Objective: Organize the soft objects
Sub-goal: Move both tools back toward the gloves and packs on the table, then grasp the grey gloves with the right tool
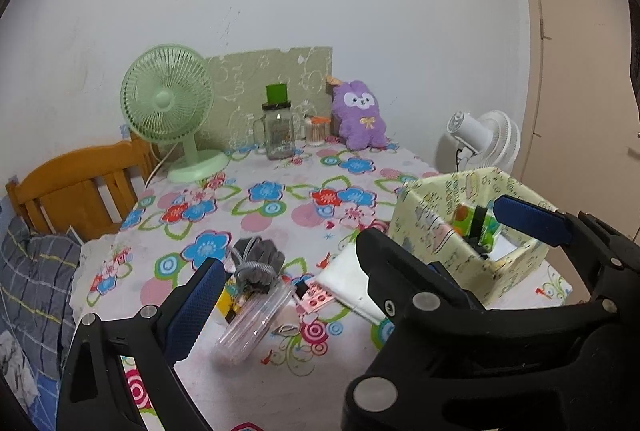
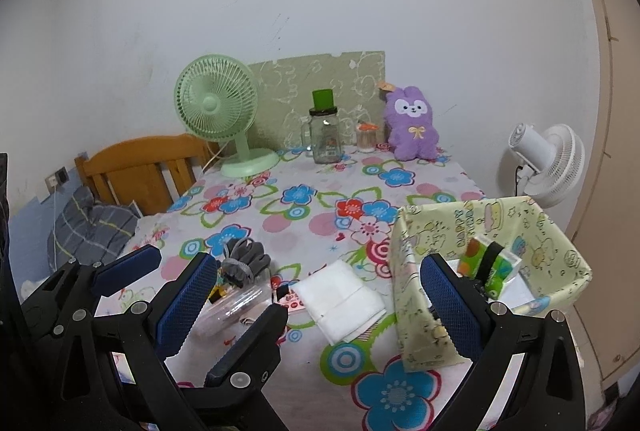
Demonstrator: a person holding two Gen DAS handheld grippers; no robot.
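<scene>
A purple plush toy (image 1: 360, 119) (image 2: 412, 129) sits upright at the table's far edge. A grey glove (image 1: 256, 261) (image 2: 244, 261) lies near the front left, beside a clear plastic tube (image 1: 256, 323) (image 2: 236, 307). A white folded cloth (image 2: 340, 301) (image 1: 348, 279) lies in front of a pale patterned box (image 1: 472, 251) (image 2: 480, 271) that holds a green tissue pack (image 2: 492, 267) (image 1: 480, 227). My left gripper (image 1: 320, 307) is open and empty above the table's near edge. My right gripper (image 2: 320, 311) is open and empty, its right finger by the box's near wall.
A green desk fan (image 1: 172, 111) (image 2: 224, 111), a glass jar with a green cap (image 1: 278, 131) (image 2: 326, 135) and a small cup of sticks (image 2: 366, 137) stand at the back. A white fan (image 2: 548, 163) is off the table's right. A wooden bed frame (image 1: 76, 191) is on the left.
</scene>
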